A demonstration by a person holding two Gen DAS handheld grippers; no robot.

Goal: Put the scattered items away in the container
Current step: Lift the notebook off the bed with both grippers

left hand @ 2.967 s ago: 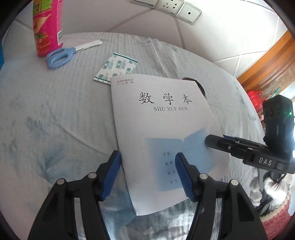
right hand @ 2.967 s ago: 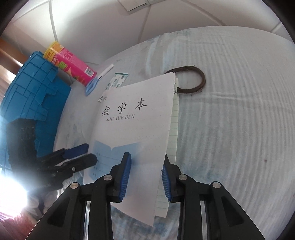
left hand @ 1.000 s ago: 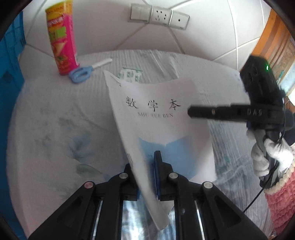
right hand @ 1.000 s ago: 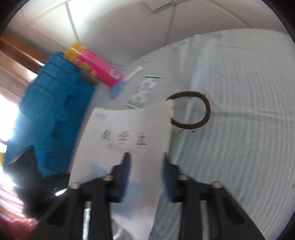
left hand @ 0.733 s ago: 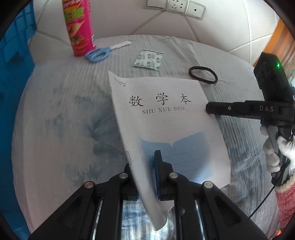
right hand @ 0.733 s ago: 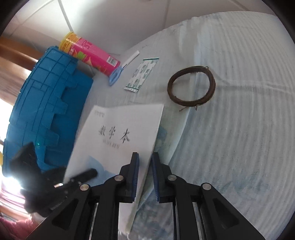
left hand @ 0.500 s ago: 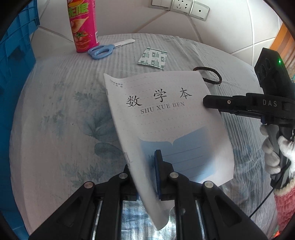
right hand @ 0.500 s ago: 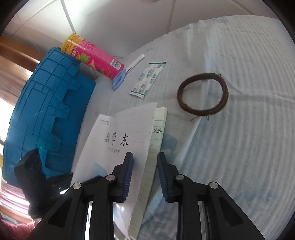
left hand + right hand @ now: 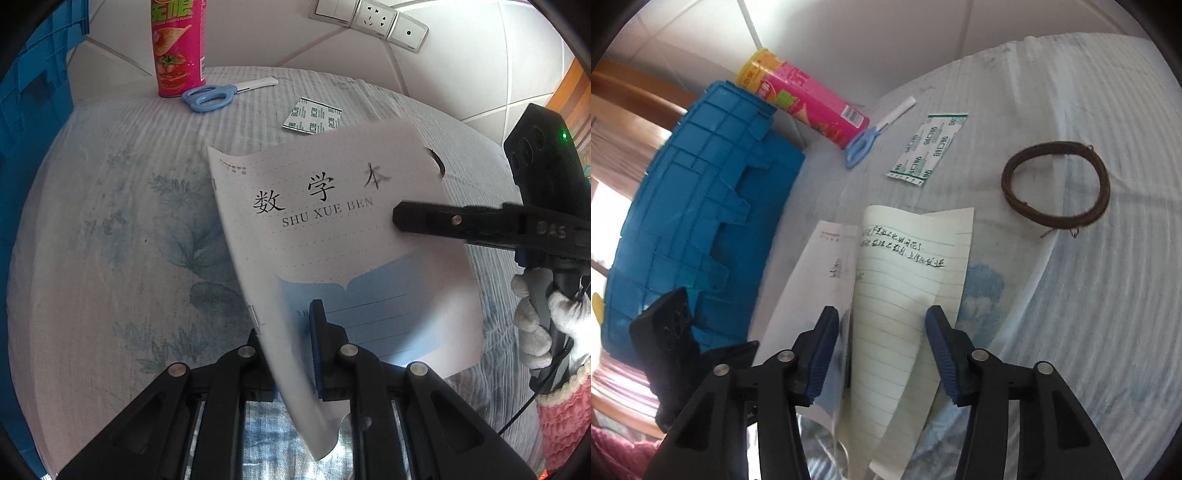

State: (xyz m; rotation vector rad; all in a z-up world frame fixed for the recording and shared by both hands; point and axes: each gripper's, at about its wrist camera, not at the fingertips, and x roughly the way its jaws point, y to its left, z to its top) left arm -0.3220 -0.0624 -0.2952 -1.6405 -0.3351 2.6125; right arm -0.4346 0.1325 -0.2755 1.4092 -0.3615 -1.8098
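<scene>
A white notebook (image 9: 332, 229) with a blue panel on its cover is lifted off the cloth-covered table (image 9: 110, 240). My left gripper (image 9: 291, 343) is shut on the cover's near edge. In the right wrist view the notebook (image 9: 905, 288) hangs open, its handwritten lined page showing. My right gripper (image 9: 882, 332) stands open around that page, the fingers well apart. Seen from the left wrist, the right gripper (image 9: 406, 219) lies edge-on over the cover's right side. The blue crate (image 9: 701, 206) stands at the table's left.
A pink chip can (image 9: 177, 44) stands at the back by the wall, with blue scissors (image 9: 214, 96) in front of it. A green-printed packet (image 9: 312, 116) and a brown ring (image 9: 1054, 184) lie beyond the notebook. A gloved hand (image 9: 546, 325) is at the right.
My right gripper has opened wider. The cover has swung away from the inner pages, so the lined page now shows. The left gripper keeps its hold.
</scene>
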